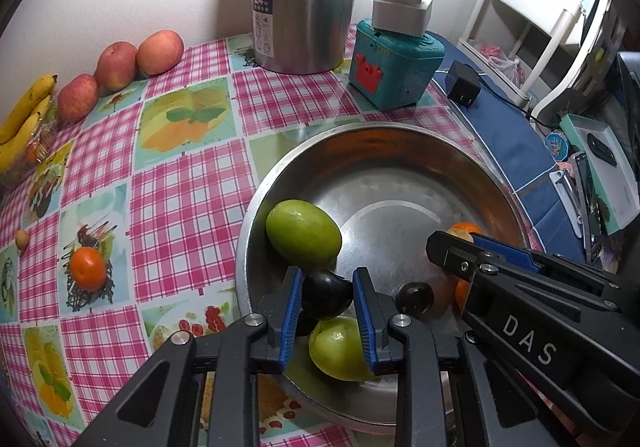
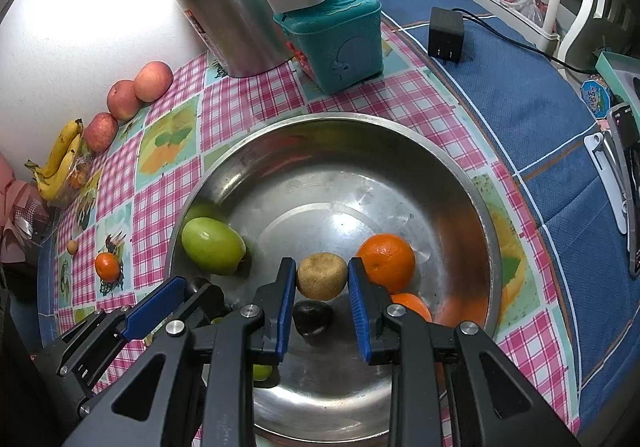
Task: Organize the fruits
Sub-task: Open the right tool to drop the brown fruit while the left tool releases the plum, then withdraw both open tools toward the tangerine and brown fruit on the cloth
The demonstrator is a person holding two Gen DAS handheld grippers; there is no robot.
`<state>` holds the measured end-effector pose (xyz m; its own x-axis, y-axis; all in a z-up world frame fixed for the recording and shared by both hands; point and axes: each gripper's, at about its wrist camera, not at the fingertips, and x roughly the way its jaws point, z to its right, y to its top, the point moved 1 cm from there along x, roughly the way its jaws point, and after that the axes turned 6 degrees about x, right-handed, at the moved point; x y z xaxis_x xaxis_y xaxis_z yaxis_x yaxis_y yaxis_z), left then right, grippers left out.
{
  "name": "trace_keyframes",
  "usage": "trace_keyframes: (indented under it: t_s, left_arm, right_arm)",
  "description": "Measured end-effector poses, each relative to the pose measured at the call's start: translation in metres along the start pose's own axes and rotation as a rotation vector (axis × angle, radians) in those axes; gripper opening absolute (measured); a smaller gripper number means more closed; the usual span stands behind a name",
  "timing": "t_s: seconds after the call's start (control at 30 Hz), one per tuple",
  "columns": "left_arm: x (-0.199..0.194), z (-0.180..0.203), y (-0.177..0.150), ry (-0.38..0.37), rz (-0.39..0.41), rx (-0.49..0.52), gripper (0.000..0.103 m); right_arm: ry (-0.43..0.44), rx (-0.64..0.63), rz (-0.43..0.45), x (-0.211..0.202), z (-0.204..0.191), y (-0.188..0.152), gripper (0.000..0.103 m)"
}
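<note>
Over the steel bowl (image 2: 472,183), the left tool (image 1: 326,297) is clamped on a dark plum (image 1: 326,293) and the right tool (image 2: 322,277) on a brown round fruit (image 2: 322,275).

The steel bowl (image 2: 460,183) holds two green fruits (image 2: 212,245), a dark plum (image 1: 326,293) and a second dark fruit (image 2: 313,317), a brown round fruit (image 2: 322,275) and two oranges (image 2: 387,262). On the checked bench (image 1: 180,207) lie a small orange (image 1: 88,268), three red apples (image 1: 116,65) and bananas (image 1: 24,119)
</note>
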<state>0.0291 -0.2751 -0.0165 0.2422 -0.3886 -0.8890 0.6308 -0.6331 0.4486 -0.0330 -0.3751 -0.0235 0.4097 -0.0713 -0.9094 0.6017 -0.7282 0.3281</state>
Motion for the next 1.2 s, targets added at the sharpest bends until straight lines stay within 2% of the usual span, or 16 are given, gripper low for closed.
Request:
trace_keyframes:
  t_s: [0.13,0.27,0.4,0.57,0.9,1.2]
  left_arm:
    - [0.001,-0.001,0.0,-0.008,-0.005,-0.007,0.031]
    - [-0.002,-0.001,0.001,-0.012,0.002,-0.01,0.043]
    - [-0.008,-0.001,0.002,-0.016,0.015,-0.01,0.044]
    - [-0.018,-0.006,0.005,-0.009,0.022,-0.032,0.05]
    - [-0.027,-0.044,-0.001,0.027,-0.013,-0.163,0.051]
    - [-0.041,-0.081,-0.01,0.068,-0.015,-0.272,0.051]
  right_arm:
    - [-0.011,-0.01,0.002,0.0,-0.002,0.0,0.028]
    - [-0.018,-0.021,0.015,-0.004,-0.005,0.001,0.03]
    - [-0.022,-0.024,0.029,-0.008,-0.006,0.002,0.034]
    - [-0.023,-0.03,0.046,-0.017,-0.008,0.004,0.034]
    - [-0.041,-0.034,0.054,-0.031,-0.012,0.0,0.034]
    - [-0.071,-0.056,0.04,-0.036,-0.016,-0.009,0.033]
